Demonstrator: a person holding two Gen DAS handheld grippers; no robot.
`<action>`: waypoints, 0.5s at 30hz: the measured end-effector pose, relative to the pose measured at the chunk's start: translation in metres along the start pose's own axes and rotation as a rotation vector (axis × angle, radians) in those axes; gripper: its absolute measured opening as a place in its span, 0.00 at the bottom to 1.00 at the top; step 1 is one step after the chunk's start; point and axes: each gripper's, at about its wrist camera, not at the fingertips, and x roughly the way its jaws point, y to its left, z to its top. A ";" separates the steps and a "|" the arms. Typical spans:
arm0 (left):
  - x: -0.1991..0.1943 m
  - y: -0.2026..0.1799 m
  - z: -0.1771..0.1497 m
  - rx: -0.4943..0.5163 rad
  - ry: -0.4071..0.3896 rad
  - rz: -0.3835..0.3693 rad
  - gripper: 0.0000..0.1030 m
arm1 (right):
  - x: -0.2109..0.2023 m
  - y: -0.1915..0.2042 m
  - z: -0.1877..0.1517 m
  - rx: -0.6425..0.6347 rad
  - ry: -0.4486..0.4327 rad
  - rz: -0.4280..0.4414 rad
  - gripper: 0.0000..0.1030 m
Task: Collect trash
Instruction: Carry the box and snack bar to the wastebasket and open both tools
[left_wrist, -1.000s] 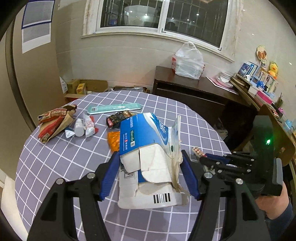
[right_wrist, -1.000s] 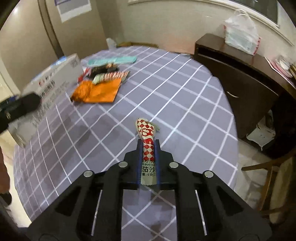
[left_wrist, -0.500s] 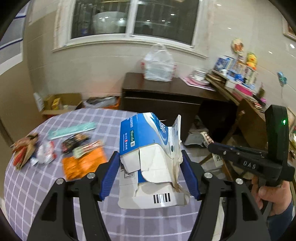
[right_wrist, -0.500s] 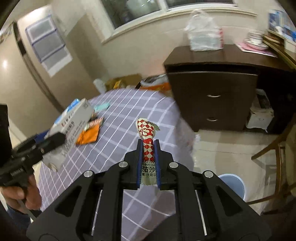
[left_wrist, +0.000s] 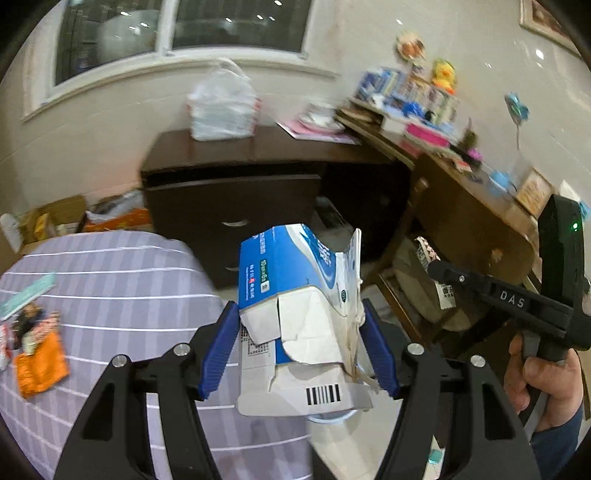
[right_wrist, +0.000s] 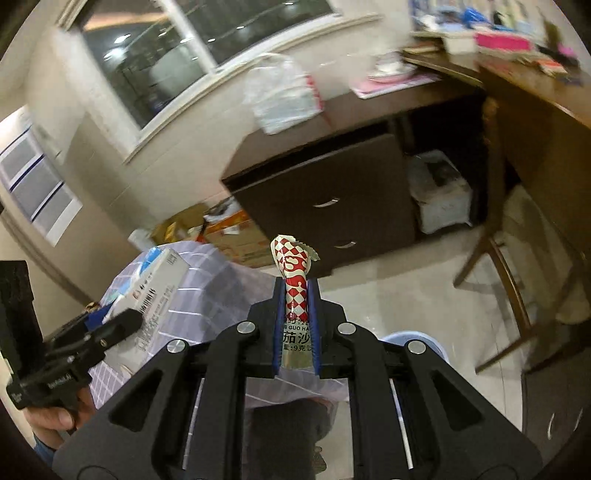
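Observation:
My left gripper (left_wrist: 300, 325) is shut on a torn blue and white carton (left_wrist: 295, 295) and holds it in the air past the table's right edge. The carton also shows in the right wrist view (right_wrist: 155, 280). My right gripper (right_wrist: 295, 291) is shut on a red and white checked sauce packet (right_wrist: 293, 273) that sticks up between the blue pads. The right gripper shows in the left wrist view (left_wrist: 436, 266), to the right of the carton. A pale blue bin rim (right_wrist: 424, 341) shows on the floor below the right gripper, and under the carton (left_wrist: 328, 415).
The round table with a purple checked cloth (left_wrist: 110, 280) lies to the left, with an orange wrapper (left_wrist: 40, 362) and other wrappers on it. A dark wooden cabinet (left_wrist: 240, 184) with a white plastic bag (left_wrist: 221, 107) stands behind. A wooden desk and chair (right_wrist: 509, 236) stand at the right.
Both grippers have swung right, off the table toward the floor by the cabinet, each still holding its item. The blue bin has come further into view below.

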 end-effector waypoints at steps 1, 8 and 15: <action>0.008 -0.006 -0.001 0.008 0.015 -0.007 0.62 | 0.000 -0.006 -0.002 0.011 0.001 -0.010 0.12; 0.072 -0.044 -0.012 0.044 0.148 -0.053 0.62 | 0.016 -0.058 -0.018 0.108 0.054 -0.069 0.12; 0.117 -0.064 -0.022 0.070 0.248 -0.078 0.64 | 0.047 -0.094 -0.034 0.200 0.114 -0.087 0.15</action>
